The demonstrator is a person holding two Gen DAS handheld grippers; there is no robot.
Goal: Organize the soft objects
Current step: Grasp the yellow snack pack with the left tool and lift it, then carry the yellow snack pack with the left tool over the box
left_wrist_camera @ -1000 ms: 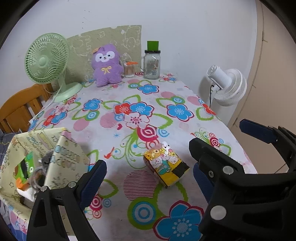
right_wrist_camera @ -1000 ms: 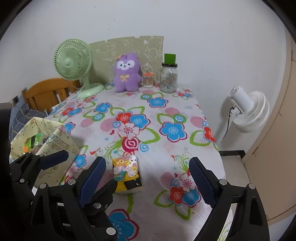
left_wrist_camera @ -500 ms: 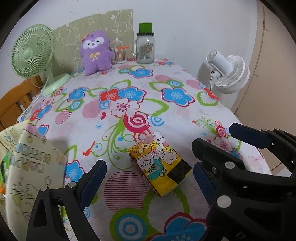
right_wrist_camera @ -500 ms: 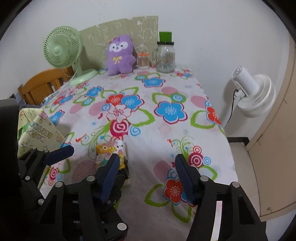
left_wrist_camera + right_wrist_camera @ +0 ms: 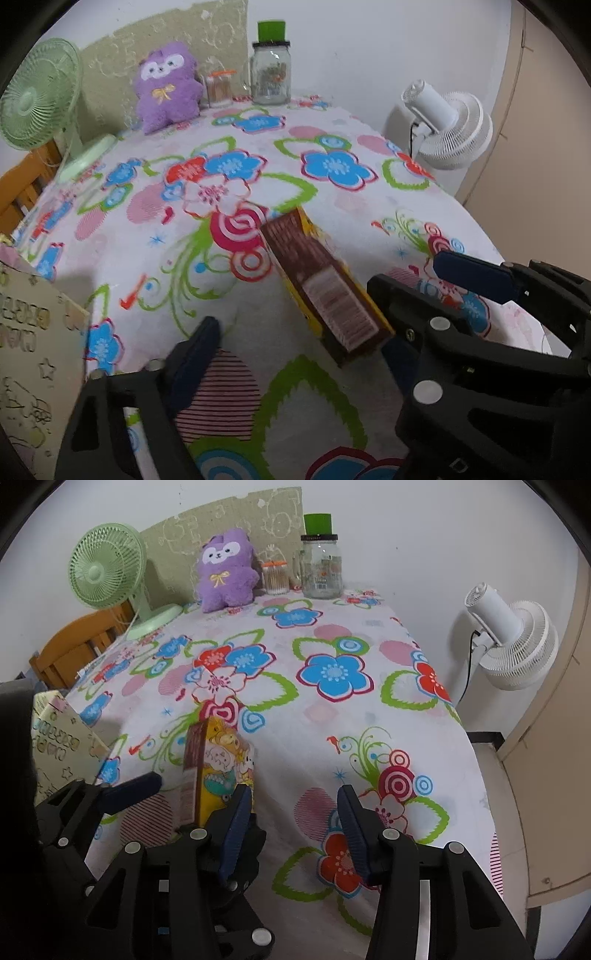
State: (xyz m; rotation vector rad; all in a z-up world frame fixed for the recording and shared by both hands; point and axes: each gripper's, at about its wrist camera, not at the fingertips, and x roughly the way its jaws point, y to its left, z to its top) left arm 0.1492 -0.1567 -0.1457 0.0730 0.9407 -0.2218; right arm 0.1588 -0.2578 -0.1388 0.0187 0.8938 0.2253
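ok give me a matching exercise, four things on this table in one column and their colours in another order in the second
Things:
1. plush toy
2. desk fan
3. jar lid
4. tissue pack

Colours:
A. bright green
B. yellow with cartoon animals
C. purple
D. pale mint green

Pairs: 1-C, 2-D, 3-A, 4-B

A lived-in home: flowered tablecloth (image 5: 332,738), purple plush toy (image 5: 225,576), green desk fan (image 5: 107,568), wooden chair (image 5: 74,646).
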